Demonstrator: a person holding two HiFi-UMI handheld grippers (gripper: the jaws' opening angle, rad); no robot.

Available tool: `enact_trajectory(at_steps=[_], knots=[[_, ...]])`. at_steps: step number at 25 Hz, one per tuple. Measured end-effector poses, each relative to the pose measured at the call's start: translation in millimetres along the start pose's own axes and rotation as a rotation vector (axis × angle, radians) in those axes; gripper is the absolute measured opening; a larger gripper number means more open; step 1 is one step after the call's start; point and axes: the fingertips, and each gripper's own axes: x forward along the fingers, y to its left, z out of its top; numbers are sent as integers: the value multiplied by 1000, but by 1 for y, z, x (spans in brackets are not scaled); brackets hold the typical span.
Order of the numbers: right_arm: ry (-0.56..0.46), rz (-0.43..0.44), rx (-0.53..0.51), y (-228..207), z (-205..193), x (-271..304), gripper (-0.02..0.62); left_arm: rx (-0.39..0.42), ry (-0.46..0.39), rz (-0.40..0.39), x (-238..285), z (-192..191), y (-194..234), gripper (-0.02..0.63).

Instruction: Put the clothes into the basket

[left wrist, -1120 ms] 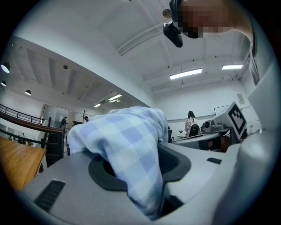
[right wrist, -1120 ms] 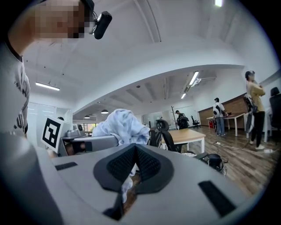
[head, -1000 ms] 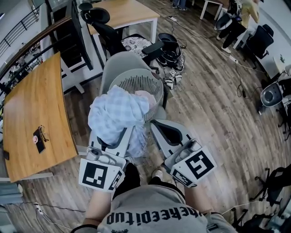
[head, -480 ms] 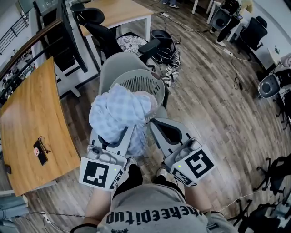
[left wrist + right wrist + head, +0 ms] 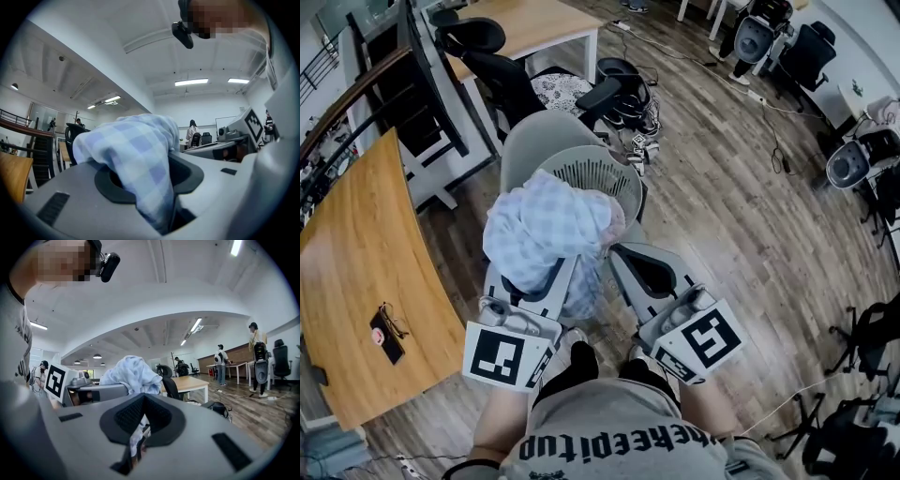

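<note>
1. Left gripper [image 5: 549, 279]: held level. Its jaws are clamped on a pale blue checked cloth [image 5: 546, 230], with the fabric wedged down into the gap between them. The left gripper view shows the cloth heaped over the jaw tops and spilling forward.
2. Cloth: the bundle rides above the left jaws, and a tail hangs down between the two grippers. From the head view its far edge overlaps the near rim of the basket [image 5: 611, 167]. Most of the bundle is on the near side of the rim, not down inside.
3. A pinkish patch of fabric [image 5: 614, 221] shows at the right edge of the bundle, by the basket rim. I cannot tell whether it belongs to the same garment.
4. Right gripper [image 5: 622, 259]: just beside the left and also level. Its jaws are drawn together to a thin slit. Pale fabric shows through that slit in the right gripper view, and I cannot tell whether it is pinched or only behind.
5. Basket: grey with slatted walls, its interior visible past the cloth. It sits against a grey chair [image 5: 534, 141] with a rounded back.
6. Surroundings: a wooden table [image 5: 366, 253] is to the left and there is plank floor [image 5: 741, 216] to the right.
</note>
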Motion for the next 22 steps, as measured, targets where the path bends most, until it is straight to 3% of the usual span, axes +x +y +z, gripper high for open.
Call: enact_trajectory(at_steps=[22], knots=[[15, -116, -9, 16, -4, 26, 9, -27, -17, -106, -1, -5, 36, 175]])
